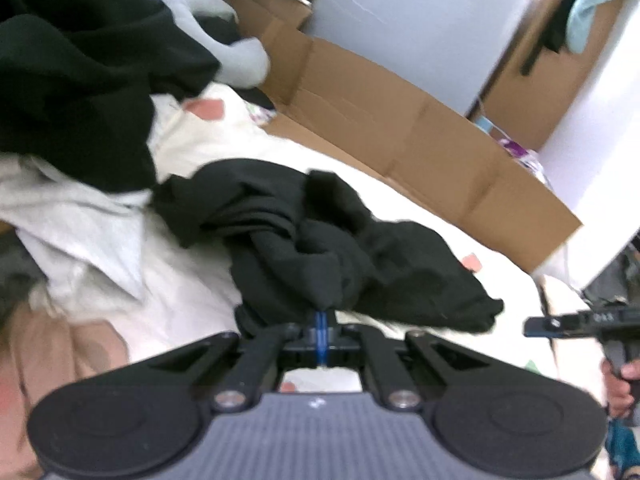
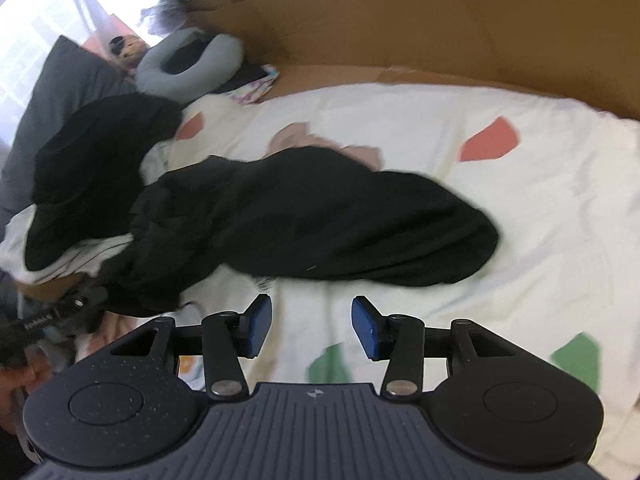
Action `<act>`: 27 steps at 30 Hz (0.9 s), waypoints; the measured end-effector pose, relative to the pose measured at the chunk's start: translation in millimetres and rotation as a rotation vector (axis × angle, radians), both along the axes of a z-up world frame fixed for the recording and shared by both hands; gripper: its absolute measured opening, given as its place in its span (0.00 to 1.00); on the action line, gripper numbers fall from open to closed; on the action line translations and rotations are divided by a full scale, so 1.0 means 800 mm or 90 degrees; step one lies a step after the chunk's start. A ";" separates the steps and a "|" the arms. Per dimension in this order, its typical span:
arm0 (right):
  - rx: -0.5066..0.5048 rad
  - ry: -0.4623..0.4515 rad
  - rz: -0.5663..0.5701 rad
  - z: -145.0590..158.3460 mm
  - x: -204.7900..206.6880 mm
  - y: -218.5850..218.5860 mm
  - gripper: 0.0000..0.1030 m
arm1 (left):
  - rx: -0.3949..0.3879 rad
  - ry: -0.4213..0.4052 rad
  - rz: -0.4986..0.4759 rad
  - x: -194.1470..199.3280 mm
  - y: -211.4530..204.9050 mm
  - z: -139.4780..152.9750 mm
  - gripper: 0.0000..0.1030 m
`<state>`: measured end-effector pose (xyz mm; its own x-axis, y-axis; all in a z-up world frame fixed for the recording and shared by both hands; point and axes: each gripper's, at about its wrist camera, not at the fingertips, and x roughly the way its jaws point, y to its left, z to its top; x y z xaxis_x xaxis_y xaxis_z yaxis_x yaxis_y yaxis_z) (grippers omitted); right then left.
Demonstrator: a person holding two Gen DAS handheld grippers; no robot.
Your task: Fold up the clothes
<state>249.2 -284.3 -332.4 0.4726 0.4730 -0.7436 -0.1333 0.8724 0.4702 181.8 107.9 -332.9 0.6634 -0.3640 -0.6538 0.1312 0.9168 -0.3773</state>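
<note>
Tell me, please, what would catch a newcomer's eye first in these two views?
The crumpled black garment sprawled across the middle of the white patterned bedsheet, one bunched fold pinched in the shut left gripper. The right gripper hangs open and empty just short of its near edge. Behind runs a long cardboard box.
</note>
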 end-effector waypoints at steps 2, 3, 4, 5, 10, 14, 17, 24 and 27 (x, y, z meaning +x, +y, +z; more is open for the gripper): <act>0.016 0.005 0.012 0.001 -0.004 0.013 0.51 | -0.012 0.008 -0.017 -0.008 -0.011 -0.001 0.00; 0.025 0.007 0.017 0.001 -0.006 0.019 0.51 | -0.018 0.013 -0.026 -0.011 -0.016 -0.002 0.00; 0.033 0.009 0.021 0.002 -0.008 0.024 0.53 | -0.025 0.017 -0.036 -0.014 -0.021 -0.003 0.00; 0.041 0.011 0.025 0.002 -0.010 0.030 0.57 | -0.031 0.022 -0.045 -0.018 -0.026 -0.004 0.00; 0.086 0.026 0.042 -0.001 -0.017 0.056 0.62 | -0.065 0.046 -0.099 -0.033 -0.052 -0.009 0.00; 0.123 0.049 0.054 -0.010 -0.020 0.078 0.69 | -0.096 0.061 -0.147 -0.047 -0.072 -0.011 0.00; 0.143 0.065 0.060 -0.020 -0.019 0.091 0.70 | -0.104 0.070 -0.179 -0.055 -0.085 -0.014 0.00; 0.180 0.104 0.056 -0.047 -0.013 0.104 0.71 | -0.128 0.085 -0.213 -0.063 -0.100 -0.017 0.00; 0.178 0.096 0.057 -0.049 -0.011 0.103 0.40 | -0.134 0.085 -0.225 -0.066 -0.105 -0.016 0.00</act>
<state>240.4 -202.3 -371.4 0.3144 0.7035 -0.6374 -0.1145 0.6946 0.7102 128.7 24.0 -345.7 0.3889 -0.6879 -0.6128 0.3605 0.7258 -0.5859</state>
